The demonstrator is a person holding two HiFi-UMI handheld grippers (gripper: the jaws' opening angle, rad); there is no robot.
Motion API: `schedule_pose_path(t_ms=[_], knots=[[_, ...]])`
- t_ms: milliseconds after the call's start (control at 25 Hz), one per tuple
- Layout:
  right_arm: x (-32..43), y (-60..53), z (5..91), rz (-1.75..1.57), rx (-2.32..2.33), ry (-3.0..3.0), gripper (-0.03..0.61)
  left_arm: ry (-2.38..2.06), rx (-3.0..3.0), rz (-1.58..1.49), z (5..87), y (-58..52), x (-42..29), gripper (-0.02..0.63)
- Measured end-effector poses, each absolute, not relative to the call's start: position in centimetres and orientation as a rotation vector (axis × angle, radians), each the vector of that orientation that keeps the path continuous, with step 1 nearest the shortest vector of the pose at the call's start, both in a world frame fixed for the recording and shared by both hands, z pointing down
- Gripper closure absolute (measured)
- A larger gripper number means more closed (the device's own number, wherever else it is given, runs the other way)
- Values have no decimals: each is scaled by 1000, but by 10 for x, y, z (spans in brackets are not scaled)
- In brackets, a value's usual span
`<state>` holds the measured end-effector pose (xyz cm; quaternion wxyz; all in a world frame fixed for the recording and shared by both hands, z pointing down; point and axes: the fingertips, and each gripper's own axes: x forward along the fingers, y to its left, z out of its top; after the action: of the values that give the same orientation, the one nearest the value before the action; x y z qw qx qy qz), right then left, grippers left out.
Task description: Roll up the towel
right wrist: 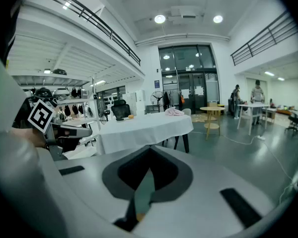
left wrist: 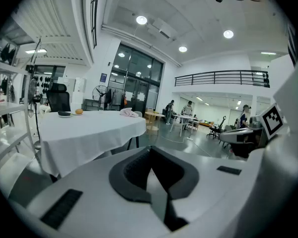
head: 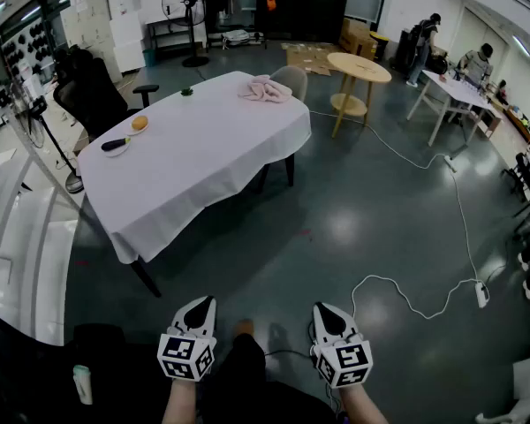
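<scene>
Pressed together and holding nothing, the jaws of the left gripper [head: 203, 302] and the right gripper [head: 323, 309] both point toward the one long table [head: 194, 170], and both stop well short of it. Each gripper is a white plastic shell with dark grey pads. Each carries one cube of black-and-white square markers, and no writing can be read on them.

A glossy dark grey floor [head: 336, 228] reflects the ceiling lights. The table is draped in one smooth white cloth that hangs in folds on the near side. On the table's left side stands one black high-backed office chair [head: 88, 87]. Off the table's far right corner is one round wooden table [head: 359, 67] with a lower shelf. Further right of that, two people [head: 428, 32] are beside a white trestle table [head: 455, 91]. One black pedestal fan [head: 187, 7] stands beyond the table's far end.

The single towel [head: 265, 88] is pale pink and soft. It lies crumpled in a loose heap on the table's far end, not rolled. One white cable [head: 424, 162] snakes over the floor to the right of the table and ends at a power strip [head: 481, 294]. On the table's left edge lie one round orange fruit [head: 140, 124] and, just beside it, one dark oblong object [head: 115, 145] whose kind cannot be told.
</scene>
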<state>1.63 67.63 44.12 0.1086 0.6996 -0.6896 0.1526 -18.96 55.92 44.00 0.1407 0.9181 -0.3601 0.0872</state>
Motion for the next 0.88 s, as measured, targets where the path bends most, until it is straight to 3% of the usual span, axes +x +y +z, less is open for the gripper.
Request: schedule_pose_path(t_ms=[400, 840, 880], knots=[[19, 751, 430, 434, 2076, -2041, 572, -1213, 2592, 232, 423, 630, -259, 601], [8, 762, 424, 403, 2151, -2000, 575, -1143, 2607, 169, 423, 651, -259, 600], [6, 763, 426, 414, 2142, -2006, 571, -1126, 2595, 167, 425, 652, -259, 555]])
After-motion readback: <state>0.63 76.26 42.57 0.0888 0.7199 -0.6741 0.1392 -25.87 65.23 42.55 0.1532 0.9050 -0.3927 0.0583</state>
